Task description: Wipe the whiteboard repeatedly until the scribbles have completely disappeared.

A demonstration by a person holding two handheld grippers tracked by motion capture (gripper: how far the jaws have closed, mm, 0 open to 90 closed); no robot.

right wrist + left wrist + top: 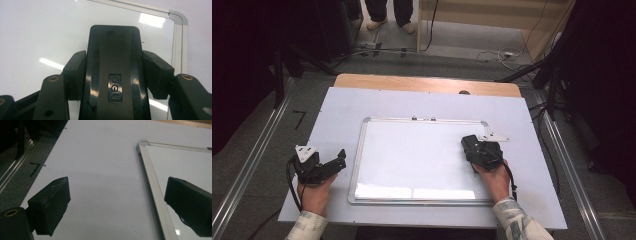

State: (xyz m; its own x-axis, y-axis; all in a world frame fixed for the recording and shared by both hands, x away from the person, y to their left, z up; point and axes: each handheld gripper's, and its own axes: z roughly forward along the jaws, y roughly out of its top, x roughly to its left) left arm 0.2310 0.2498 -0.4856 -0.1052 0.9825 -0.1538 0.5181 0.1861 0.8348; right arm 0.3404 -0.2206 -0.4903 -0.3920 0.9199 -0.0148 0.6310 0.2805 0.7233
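A person's right claw [470,146] is clamping a black plastic whiteboard eraser [113,65] between its two pads, which are pressing on the eraser's long sides in the right gripper view. In the high view, right of centre, the eraser [468,143] is sitting on the glossy white surface of a rectangular, silver-framed whiteboard [412,160], close to the board's right edge and below its upper right corner. The whiteboard is lying flat in the middle of the frame on a pale grey sheet covering the wooden desk [427,84], whose bare far edge is showing as a tan strip across the upper middle.

At the lower left of the high view, the left claw [339,159] is resting just off the board's left frame, its jaws standing apart with nothing between them. In the left gripper view, one black pad is showing at the lower left over the grey sheet and the other at the right edge over the whiteboard [185,162], with the board's aluminium frame running between them.

Ceiling lights are glinting along the board's lower edge.
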